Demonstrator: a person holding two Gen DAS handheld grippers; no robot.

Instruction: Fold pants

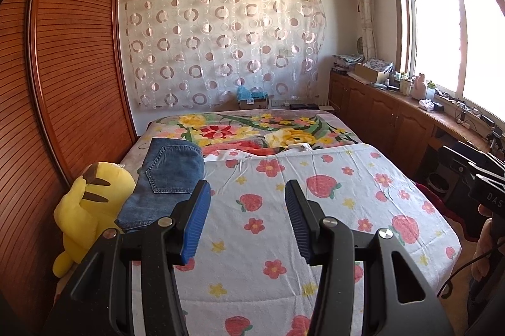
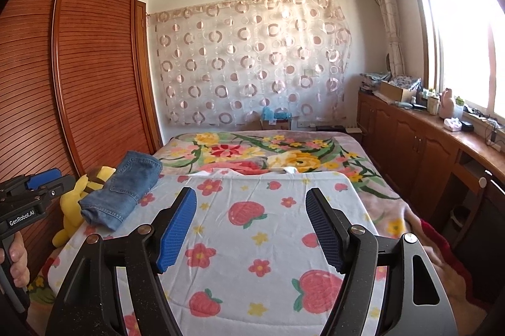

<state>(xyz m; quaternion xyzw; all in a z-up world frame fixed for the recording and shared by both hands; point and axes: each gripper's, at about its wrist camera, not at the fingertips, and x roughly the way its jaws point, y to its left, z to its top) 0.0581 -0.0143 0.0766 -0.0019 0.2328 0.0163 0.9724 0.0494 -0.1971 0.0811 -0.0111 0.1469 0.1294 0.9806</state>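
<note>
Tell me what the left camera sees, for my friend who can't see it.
Folded jeans lie at the bed's left edge beside a yellow plush. The open left gripper hovers over the strawberry sheet, holding nothing.

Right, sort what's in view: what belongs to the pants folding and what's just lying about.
Job:
- folded jeans
- strawberry sheet
- left tool, open, empty
- right tool, open, empty

Lying about:
- yellow plush toy
- flowered blanket
- clutter on the window counter
</note>
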